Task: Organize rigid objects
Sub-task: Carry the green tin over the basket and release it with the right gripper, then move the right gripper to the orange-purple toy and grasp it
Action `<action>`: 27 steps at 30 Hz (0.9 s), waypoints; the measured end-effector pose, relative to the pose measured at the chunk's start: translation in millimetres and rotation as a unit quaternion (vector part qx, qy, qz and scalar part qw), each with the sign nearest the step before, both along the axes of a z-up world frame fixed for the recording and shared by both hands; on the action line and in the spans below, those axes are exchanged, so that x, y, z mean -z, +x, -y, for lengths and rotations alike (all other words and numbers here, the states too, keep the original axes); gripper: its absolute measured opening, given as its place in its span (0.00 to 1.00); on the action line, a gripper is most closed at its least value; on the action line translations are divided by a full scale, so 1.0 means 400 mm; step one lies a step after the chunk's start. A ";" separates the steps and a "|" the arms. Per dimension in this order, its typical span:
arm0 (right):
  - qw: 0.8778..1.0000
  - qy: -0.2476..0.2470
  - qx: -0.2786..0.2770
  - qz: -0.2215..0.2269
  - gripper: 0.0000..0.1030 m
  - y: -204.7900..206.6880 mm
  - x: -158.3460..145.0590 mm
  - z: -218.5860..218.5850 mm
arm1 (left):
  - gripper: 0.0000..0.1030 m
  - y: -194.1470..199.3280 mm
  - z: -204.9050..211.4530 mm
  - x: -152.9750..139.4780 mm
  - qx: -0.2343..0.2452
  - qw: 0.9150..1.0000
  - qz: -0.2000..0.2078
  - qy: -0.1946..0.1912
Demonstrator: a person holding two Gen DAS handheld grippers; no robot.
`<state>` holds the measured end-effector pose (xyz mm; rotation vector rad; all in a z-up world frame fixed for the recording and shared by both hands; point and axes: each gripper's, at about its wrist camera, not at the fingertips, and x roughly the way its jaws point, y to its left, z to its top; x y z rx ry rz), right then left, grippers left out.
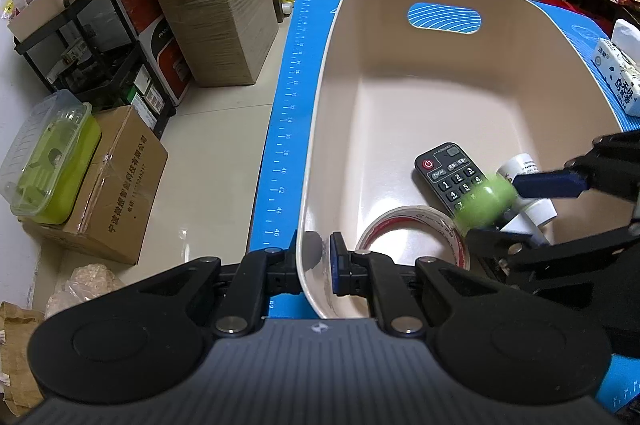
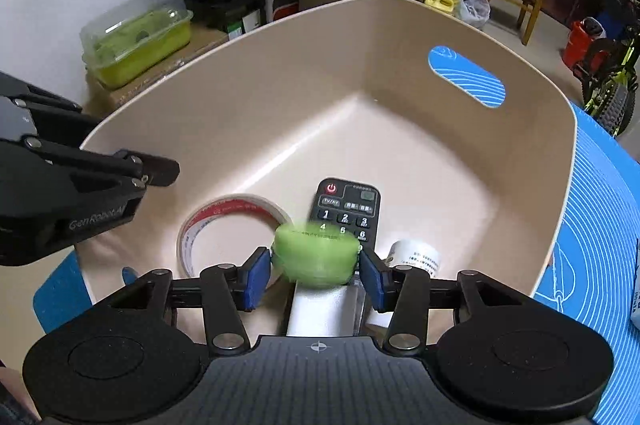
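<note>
Right gripper (image 2: 314, 271) low over the tub (image 2: 520, 129), jaws spread, blurred green ball (image 2: 316, 253) seemingly dropping free beside the remote (image 2: 346, 213). Left gripper (image 1: 318, 267) pinches the tub's rim. Next: withdraw, fetch another.

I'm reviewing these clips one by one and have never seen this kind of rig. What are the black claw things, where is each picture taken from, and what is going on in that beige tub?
Each black claw is a hand-held two-finger gripper with a camera looking along its fingers; there is no robot arm. One picture comes from the left gripper, which is clamped on the near wall of the beige tub. The other comes from the right gripper. A blurred green round object sits between its blue pads; whether they press on it is hard to tell, as it looks in motion. In the tub lie a black remote control, a roll of tape and white tubes or bottles. The tub stands on a blue mat, with a tissue pack beside it.
</note>
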<state>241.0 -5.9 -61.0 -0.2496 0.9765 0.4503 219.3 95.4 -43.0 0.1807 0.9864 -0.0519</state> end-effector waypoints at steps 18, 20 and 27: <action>0.984 0.081 0.088 0.133 0.64 0.002 -0.176 0.215 | 0.12 -0.001 -0.004 0.002 0.000 1.000 0.000 -0.002; 0.981 0.083 0.104 0.139 0.64 0.011 -0.179 0.250 | 0.12 -0.001 -0.005 0.001 0.000 1.000 0.000 -0.003; 0.969 0.083 0.166 0.163 0.64 0.048 -0.152 0.361 | 0.12 -0.002 -0.007 0.001 0.000 1.000 0.000 -0.004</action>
